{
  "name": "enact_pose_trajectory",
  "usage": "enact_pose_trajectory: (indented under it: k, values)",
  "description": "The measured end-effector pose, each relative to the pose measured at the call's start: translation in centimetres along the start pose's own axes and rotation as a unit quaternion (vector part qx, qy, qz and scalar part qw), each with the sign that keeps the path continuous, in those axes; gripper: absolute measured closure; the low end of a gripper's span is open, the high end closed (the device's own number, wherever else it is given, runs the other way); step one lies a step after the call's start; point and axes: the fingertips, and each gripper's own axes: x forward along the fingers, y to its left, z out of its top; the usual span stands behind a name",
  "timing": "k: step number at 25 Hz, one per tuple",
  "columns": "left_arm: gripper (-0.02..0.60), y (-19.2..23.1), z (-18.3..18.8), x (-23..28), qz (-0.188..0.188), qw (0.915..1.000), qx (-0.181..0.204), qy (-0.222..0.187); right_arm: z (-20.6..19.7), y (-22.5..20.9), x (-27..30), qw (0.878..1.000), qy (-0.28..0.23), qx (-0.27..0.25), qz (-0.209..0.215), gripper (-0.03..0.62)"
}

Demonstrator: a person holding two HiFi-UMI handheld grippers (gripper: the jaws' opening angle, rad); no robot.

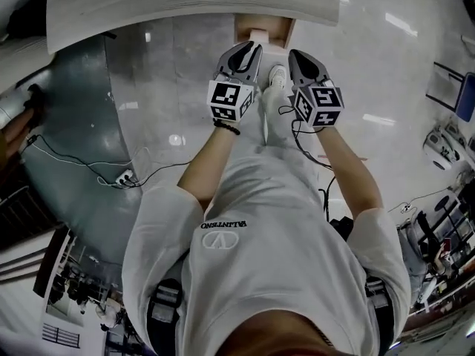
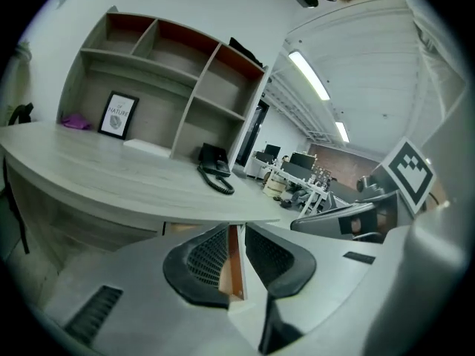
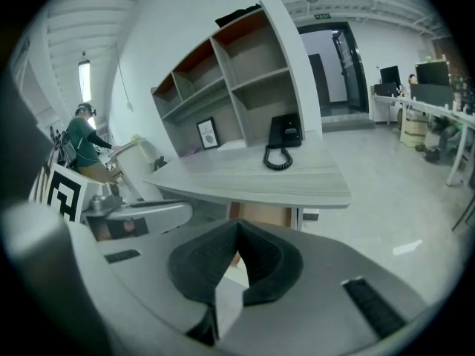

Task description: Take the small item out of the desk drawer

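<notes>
Both grippers are held side by side in front of the desk (image 1: 185, 6), pointing at the brown drawer unit (image 1: 263, 30) under its edge. My left gripper (image 1: 249, 49) has its jaws a narrow slit apart with nothing between them; the unit's brown side (image 2: 231, 256) shows through the gap at my left gripper (image 2: 236, 232). Just to the right, my right gripper (image 1: 295, 54) has its jaws closed tip to tip and holds nothing; in its own view my right gripper (image 3: 237, 225) sits below the desk top (image 3: 245, 176). No small item is visible, and the drawer's inside is hidden.
On the desk lie a black phone (image 2: 214, 165), a framed picture (image 2: 119, 115) and a shelf unit (image 2: 163, 73). Cables (image 1: 96, 173) trail across the floor at left. A person in green (image 3: 82, 136) stands at far left. Office tables (image 2: 297, 173) stand further back.
</notes>
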Motion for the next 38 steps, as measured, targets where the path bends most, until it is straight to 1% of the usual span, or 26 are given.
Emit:
enact_pose_trajectory:
  k: [4,7,10,12,16,19,21,28,34,38]
  values:
    - [0.457,0.6,-2.6,2.9,0.017,0.9996,-0.015,0.019,-1.7,-1.7,1.9,1.000,0.011,0.008,0.002,0.595]
    - [0.421,0.9,-4.9,4.7,0.028,0.9988,-0.023,0.034,-3.0,-3.0,2.8,1.000,0.017,0.021,-0.002,0.595]
    - [0.363,2.1,-7.3,6.3,0.052,0.9970,-0.027,0.050,-4.7,-4.6,4.3,0.999,0.023,0.043,-0.008,0.595]
    - [0.343,2.8,-8.7,7.4,0.068,0.9955,-0.027,0.061,-6.0,-5.4,5.3,0.998,0.030,0.049,-0.009,0.595]
    - [0.316,3.8,-11.7,8.7,0.086,0.9924,-0.034,0.081,-8.6,-6.2,7.0,0.998,0.046,0.037,-0.009,0.595]
    - [0.280,4.9,-13.4,9.5,0.110,0.9887,-0.045,0.091,-9.9,-6.8,8.3,0.998,0.053,0.045,-0.004,0.595]
    - [0.254,5.5,-14.2,10.1,0.122,0.9865,-0.045,0.100,-10.3,-7.1,9.1,0.997,0.051,0.053,-0.001,0.595]
    - [0.225,6.7,-16.9,11.2,0.136,0.9799,-0.026,0.143,-12.0,-6.7,10.3,0.996,0.045,0.075,0.005,0.595]
    - [0.225,7.1,-18.1,11.8,0.170,0.9696,-0.038,0.172,-13.2,-7.0,10.3,0.995,0.041,0.089,0.005,0.595]
    - [0.225,7.1,-19.1,12.6,0.183,0.9626,-0.044,0.195,-13.9,-7.3,10.6,0.995,0.041,0.093,0.005,0.595]
